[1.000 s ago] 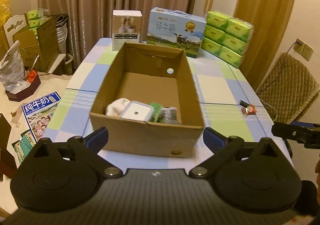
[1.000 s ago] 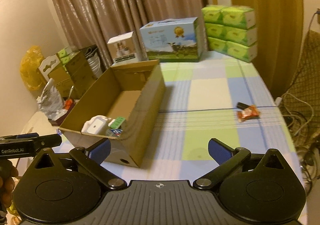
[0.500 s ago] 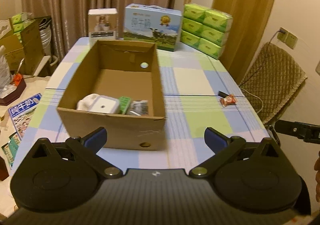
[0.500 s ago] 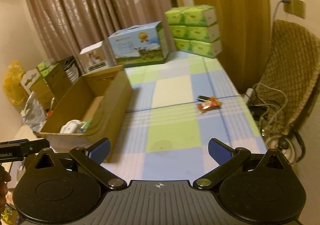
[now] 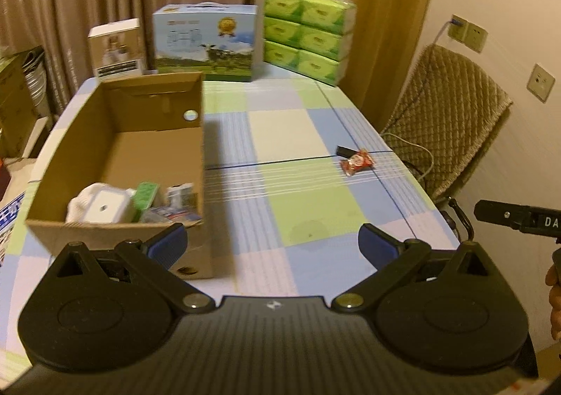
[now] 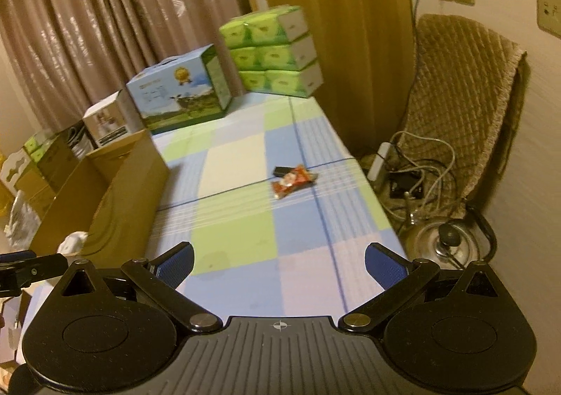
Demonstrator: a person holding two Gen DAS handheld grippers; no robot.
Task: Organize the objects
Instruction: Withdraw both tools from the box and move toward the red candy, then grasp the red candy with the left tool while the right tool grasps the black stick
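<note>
Several small things already lie in the near end of the cardboard box (image 5: 115, 163) on the left of the counter (image 5: 308, 209). A red snack packet (image 6: 293, 181) and a small black object (image 6: 282, 170) touching it remain out on the right, while the left claw (image 5: 271, 244) and right claw (image 6: 278, 263) both gape wide, holding nothing

The right gripper (image 6: 278, 263) hangs above the near end of the checked table (image 6: 245, 237) with its blue-padded fingers (image 6: 175, 263) spread wide and nothing between them. Farther along lies a red snack packet (image 6: 292, 181), with a small black item (image 6: 283, 170) just beside its far end. A cardboard box (image 6: 129, 191) stands at the left. At the far end stand a milk carton (image 6: 180, 93) and green tissue packs (image 6: 273, 51). A padded chair (image 6: 463, 96) stands right of the table.
</note>
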